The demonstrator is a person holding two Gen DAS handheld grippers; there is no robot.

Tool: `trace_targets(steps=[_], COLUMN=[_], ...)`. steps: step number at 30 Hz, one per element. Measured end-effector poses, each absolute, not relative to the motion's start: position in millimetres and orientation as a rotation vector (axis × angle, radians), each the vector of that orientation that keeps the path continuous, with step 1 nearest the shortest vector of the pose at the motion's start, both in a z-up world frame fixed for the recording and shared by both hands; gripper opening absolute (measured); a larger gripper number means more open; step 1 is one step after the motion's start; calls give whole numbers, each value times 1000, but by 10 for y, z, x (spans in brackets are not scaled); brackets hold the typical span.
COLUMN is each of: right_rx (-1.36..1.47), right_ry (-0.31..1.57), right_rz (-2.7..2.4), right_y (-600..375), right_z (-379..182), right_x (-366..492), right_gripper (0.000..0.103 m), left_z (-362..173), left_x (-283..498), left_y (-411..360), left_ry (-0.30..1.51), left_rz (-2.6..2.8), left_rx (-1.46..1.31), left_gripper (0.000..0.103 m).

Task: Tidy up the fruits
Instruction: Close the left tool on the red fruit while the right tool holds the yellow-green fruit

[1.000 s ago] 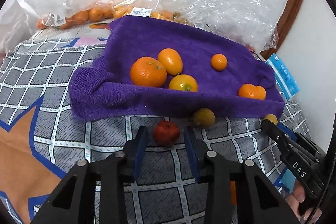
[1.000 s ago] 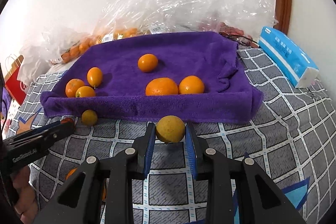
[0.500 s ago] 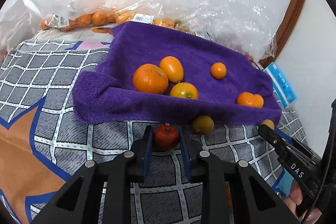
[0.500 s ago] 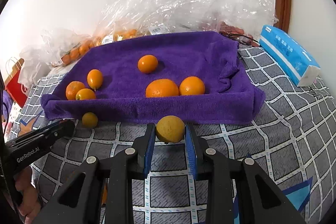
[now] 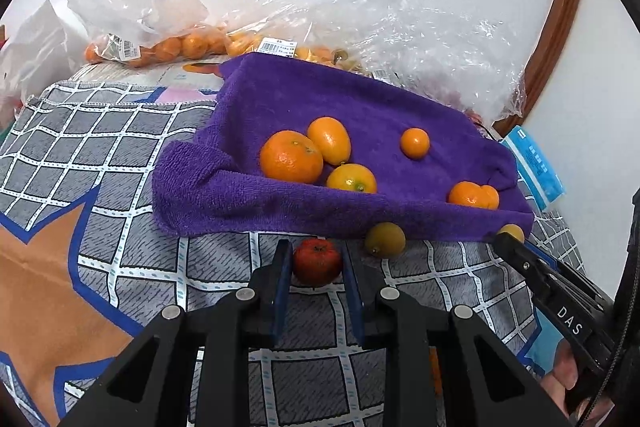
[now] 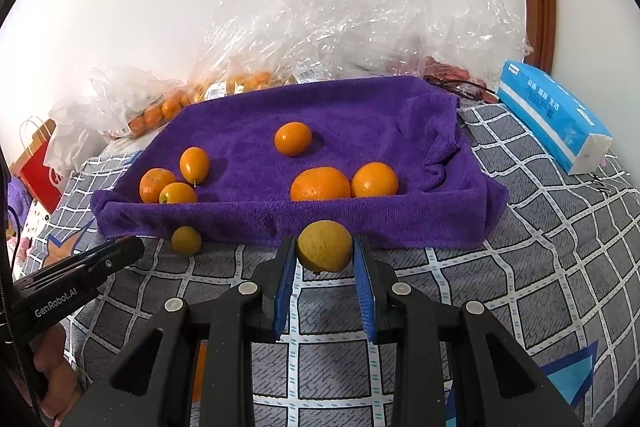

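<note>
Right wrist view, six orange fruits (image 6: pixel 320 183) on purple towel (image 6: pixel 360 107), right gripper (image 6: pixel 324 255) clamping yellow fruit (image 6: pixel 324 246), left gripper (image 5: pixel 316 263) clamping red fruit (image 5: pixel 317 261)

— Any lettering to read? 
— White "DAS" runs along the right gripper (image 5: pixel 505 239) where it shows in the left wrist view; "GenRobot.AI" stands on the left gripper (image 6: pixel 134 247) in the right wrist view.
— Anything else?
— Barcode stickers (image 5: pixel 277 47) sit on the plastic fruit bags (image 5: pixel 160 27), their print too small to read; the blue tissue pack (image 6: pixel 554 113) bears white characters, also illegible.
</note>
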State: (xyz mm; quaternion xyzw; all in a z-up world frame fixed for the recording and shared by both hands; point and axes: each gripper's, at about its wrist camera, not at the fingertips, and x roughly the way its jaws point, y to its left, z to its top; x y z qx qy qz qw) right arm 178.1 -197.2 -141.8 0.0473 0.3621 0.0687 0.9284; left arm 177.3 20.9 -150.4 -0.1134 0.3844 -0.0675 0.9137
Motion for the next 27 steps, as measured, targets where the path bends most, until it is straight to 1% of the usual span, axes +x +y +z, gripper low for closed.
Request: trace_targets(steps=[27], right_rx=[72], right_ry=[652], right_rz=[138], right_y=[-1893], right_z=[-1301], right_x=[1665], right_gripper=[29], left_z=[-1323], left_x=[1590], left_y=[196], left_ry=[635], left_rz=[-75], left_rx=[-202], left_gripper=[24])
